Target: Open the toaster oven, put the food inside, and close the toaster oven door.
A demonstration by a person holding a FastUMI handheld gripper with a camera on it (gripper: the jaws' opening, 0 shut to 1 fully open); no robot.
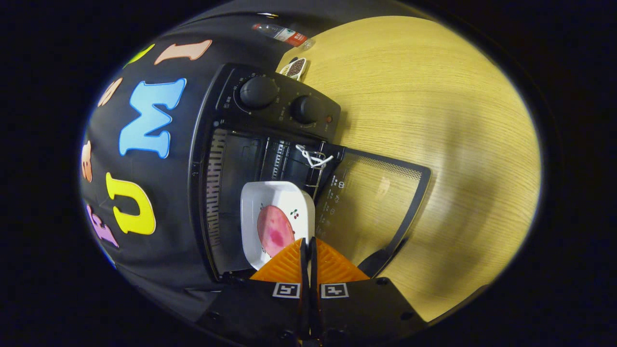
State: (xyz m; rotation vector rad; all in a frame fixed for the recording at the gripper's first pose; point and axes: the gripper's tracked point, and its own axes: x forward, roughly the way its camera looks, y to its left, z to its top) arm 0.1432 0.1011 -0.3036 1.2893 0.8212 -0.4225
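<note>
The black toaster oven [270,103] stands open, its glass door [371,202] folded down flat over the wooden table [434,96]. A white square plate [272,193] carrying a round pink piece of food [274,230] sits in the oven's mouth, over the cavity. My gripper [308,246] is shut on the plate's near rim, with the fingers almost touching each other. The door's handle [381,258] lies just to the side of the fingers.
Two knobs [259,91] sit on the oven's control panel. A wire rack hook tied with white string [313,156] sticks out at the cavity's edge. Beyond the oven lie a plastic bottle [282,33] and a small packet [295,67]. Bare tabletop extends past the door.
</note>
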